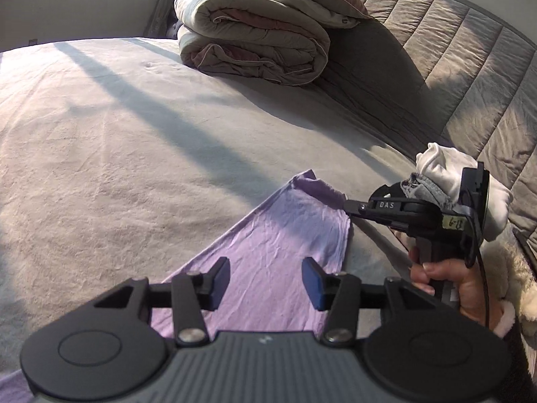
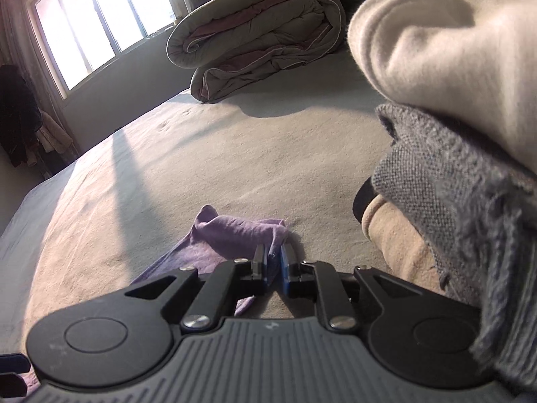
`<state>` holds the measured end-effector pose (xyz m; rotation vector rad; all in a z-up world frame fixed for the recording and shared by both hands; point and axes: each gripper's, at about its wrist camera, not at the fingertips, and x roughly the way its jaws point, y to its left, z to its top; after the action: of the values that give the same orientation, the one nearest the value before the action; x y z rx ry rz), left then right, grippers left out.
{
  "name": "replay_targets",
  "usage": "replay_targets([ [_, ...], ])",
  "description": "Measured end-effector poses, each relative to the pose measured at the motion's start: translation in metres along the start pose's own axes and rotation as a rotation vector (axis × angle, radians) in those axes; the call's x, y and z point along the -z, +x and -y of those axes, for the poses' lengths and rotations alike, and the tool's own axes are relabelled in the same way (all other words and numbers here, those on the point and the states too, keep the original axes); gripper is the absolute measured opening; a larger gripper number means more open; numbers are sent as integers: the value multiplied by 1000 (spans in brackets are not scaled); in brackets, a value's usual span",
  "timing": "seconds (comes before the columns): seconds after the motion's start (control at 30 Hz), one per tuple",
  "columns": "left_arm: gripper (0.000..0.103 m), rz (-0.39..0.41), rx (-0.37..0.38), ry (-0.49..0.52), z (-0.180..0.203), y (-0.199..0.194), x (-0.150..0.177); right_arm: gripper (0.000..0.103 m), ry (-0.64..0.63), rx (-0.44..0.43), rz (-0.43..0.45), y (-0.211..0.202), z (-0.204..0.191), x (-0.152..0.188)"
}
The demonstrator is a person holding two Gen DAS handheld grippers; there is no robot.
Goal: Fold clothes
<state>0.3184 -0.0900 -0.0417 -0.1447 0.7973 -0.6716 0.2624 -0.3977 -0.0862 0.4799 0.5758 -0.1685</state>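
A lilac garment (image 1: 285, 235) lies flat on the bed sheet (image 1: 100, 168), folded into a long strip. My left gripper (image 1: 265, 282) hovers over its near part with the jaws wide apart and nothing between them. My right gripper (image 1: 346, 205) reaches in from the right at the strip's far right corner, held by a hand (image 1: 449, 285). In the right wrist view the right gripper (image 2: 273, 263) has its jaws slightly apart. A bunched corner of the lilac garment (image 2: 235, 231) sits loosely in the narrow gap.
A rolled duvet (image 1: 255, 37) lies at the bed's far end by the quilted headboard (image 1: 470, 67). Folded cream (image 2: 453, 67) and grey (image 2: 453, 201) clothes are stacked right of the right gripper. A window (image 2: 100, 16) lights the far left.
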Motion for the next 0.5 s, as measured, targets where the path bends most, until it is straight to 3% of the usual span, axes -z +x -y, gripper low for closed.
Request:
replay_targets([
  [0.1,56,-4,4,-59,-2,45,-16,15,40,-12,1,0,2,0],
  [0.27,57,-12,52,-14,17,105,-37,16,57,-23,4,-3,3,0],
  [0.5,60,-49,157,68,33,143,-63,15,54,-27,7,-1,3,0],
])
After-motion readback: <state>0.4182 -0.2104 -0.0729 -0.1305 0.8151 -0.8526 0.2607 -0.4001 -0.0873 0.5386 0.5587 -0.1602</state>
